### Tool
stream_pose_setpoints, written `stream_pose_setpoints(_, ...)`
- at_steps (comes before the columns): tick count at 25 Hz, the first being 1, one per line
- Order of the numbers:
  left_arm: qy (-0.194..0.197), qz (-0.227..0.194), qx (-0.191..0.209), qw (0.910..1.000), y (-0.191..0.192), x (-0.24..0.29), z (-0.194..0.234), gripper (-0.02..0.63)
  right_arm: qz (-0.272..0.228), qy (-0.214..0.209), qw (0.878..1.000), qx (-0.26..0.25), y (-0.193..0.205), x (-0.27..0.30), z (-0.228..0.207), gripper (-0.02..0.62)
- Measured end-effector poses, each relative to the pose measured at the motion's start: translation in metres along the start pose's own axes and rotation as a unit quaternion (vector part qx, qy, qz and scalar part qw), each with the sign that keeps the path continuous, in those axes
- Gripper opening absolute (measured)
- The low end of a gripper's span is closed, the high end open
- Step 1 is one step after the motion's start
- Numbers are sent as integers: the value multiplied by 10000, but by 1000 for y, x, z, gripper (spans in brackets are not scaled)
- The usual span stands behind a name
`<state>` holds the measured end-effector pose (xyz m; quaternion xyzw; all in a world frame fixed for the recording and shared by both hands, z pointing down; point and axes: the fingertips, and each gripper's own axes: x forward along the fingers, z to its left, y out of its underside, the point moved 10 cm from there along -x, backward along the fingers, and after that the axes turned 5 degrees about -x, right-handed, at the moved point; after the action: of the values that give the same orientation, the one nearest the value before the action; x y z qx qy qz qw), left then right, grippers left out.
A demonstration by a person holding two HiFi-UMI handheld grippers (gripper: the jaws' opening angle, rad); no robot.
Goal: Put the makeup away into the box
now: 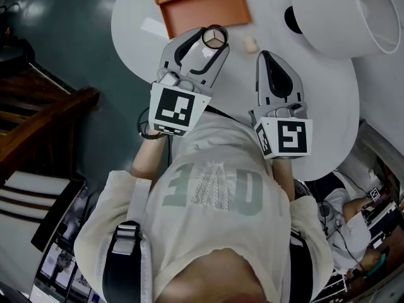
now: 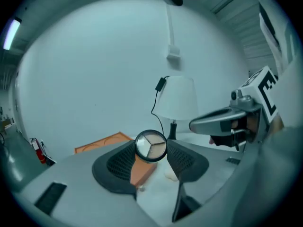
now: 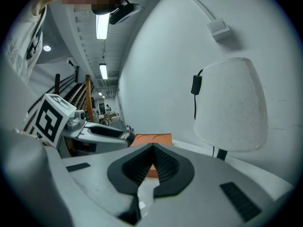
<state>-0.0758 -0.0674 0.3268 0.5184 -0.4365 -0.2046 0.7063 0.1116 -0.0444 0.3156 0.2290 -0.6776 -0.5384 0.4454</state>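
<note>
My left gripper (image 1: 213,43) has its fingers (image 2: 118,163) about half open and clamped on the round makeup compact (image 2: 151,145). It is held in the air just short of the orange box (image 1: 202,8) on the white table (image 1: 136,24). I judge this to be the carrying step. Next I must bring the compact over the box, lower it and let go. A small beige puff (image 1: 250,44) lies near the box. My right gripper (image 3: 152,161) waits with its fingers closed together and empty.
</note>
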Motion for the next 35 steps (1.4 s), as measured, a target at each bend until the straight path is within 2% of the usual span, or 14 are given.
stream_pose_setpoints(5, -67, -484, 1, 9988, -21, -8, 4, 218, -17, 36, 10000, 59, 2, 0, -1, 5)
stream_pose_setpoints(13, -169, -336, -52, 9993, -19, 2, 11, 218, -18, 79, 9999, 111, 3, 1, -4, 5)
stream_pose_setpoints(17, -239, -211, -137, 9994, -19, 26, 23, 218, -2, 100, 9999, 122, 5, 1, -5, 5)
stream_pose_setpoints(21, -237, 333, -348, 9986, -2, 71, 40, 218, 46, 164, 9997, 165, 6, 0, -5, 5)
stream_pose_setpoints(25, -316, 958, -387, 9941, 15, 115, 52, 218, 121, 278, 9993, 208, 9, -2, -9, 5)
stream_pose_setpoints(30, -228, 1703, -578, 9834, 29, 152, 63, 218, 180, 367, 9989, 222, 9, -3, -12, 5)
stream_pose_setpoints(35, -116, 2316, -556, 9711, 50, 180, 65, 218, 244, 450, 9983, 270, 14, -1, -18, 5)
